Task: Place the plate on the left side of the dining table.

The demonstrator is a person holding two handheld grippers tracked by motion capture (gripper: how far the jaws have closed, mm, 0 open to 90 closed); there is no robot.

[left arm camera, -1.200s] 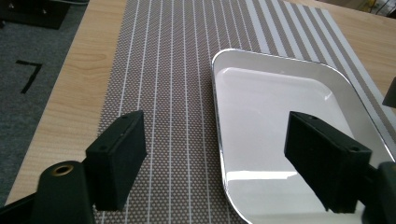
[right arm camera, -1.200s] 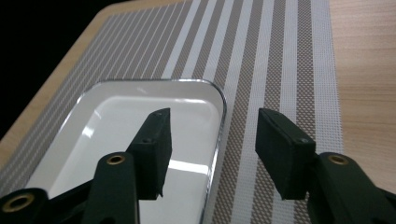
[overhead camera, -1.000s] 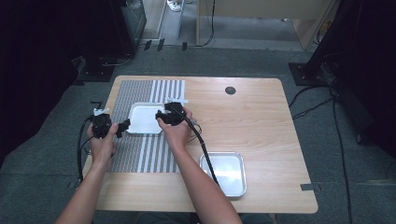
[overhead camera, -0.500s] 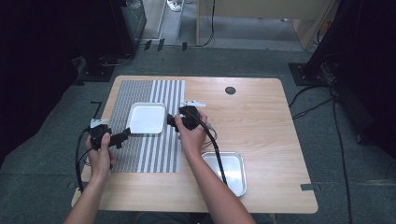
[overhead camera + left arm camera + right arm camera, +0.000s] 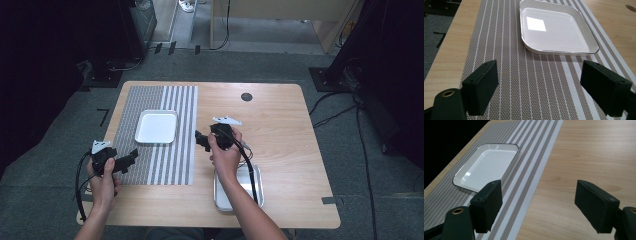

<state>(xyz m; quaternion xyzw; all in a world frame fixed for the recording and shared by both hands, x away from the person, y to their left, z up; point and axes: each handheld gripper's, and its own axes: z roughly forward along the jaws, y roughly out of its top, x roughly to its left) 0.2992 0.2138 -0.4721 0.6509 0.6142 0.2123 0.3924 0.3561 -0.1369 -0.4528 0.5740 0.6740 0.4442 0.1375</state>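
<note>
On the striped mat (image 5: 155,140) near the table's left edge, the white tray (image 5: 156,126) sat squarely; both grippers, left (image 5: 131,159) and right (image 5: 199,139), hovered open and empty, apparently having set it there.

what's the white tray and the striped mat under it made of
White tray: it looks like enamelled metal or glossy melamine; the surface is smooth, reflects a bright window-like patch and has a thin dark rim line. I can't tell which. Striped mat: it looks like woven vinyl or fabric, matt, with a fine dotted weave visible between the white stripes.
</note>
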